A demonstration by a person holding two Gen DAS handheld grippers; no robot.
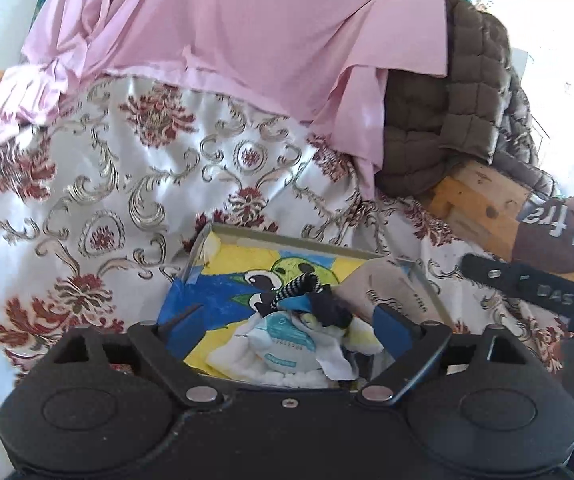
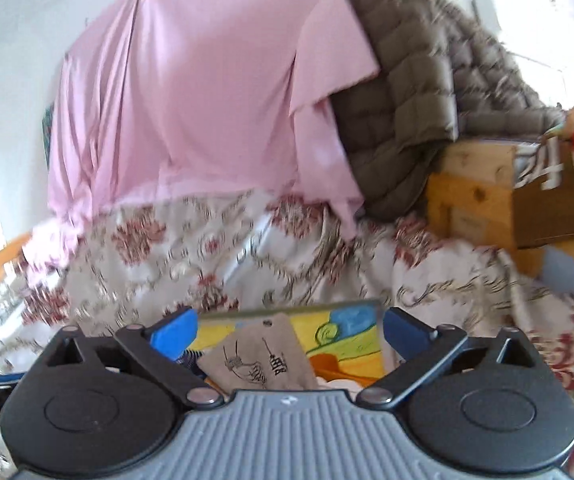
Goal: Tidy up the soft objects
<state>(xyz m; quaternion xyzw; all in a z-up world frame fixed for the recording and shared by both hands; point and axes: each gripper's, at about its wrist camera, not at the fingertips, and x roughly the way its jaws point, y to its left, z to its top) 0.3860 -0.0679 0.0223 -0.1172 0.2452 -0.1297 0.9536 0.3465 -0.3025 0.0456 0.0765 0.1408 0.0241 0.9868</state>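
both grippers spread wide over the shallow box (image 1: 287, 240) on the floral cloth (image 1: 107, 184).
left gripper (image 1: 287, 330) straddles the soft pile (image 1: 299, 336) in the box, no contact; right gripper (image 2: 289, 330) holds nothing, view blurred, possibly above a tag (image 2: 259, 356).

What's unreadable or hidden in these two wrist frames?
- Tray near edge: left wrist view, hidden behind the left tongs body.
- Soft pile underside: same view, items overlap; what lies beneath can't be told.
- Card lower part: right wrist view, cut off by the right tongs body.
- Floral cloth pattern: right wrist view, motion-blurred.
- Box lettering: cut off at the right edge.
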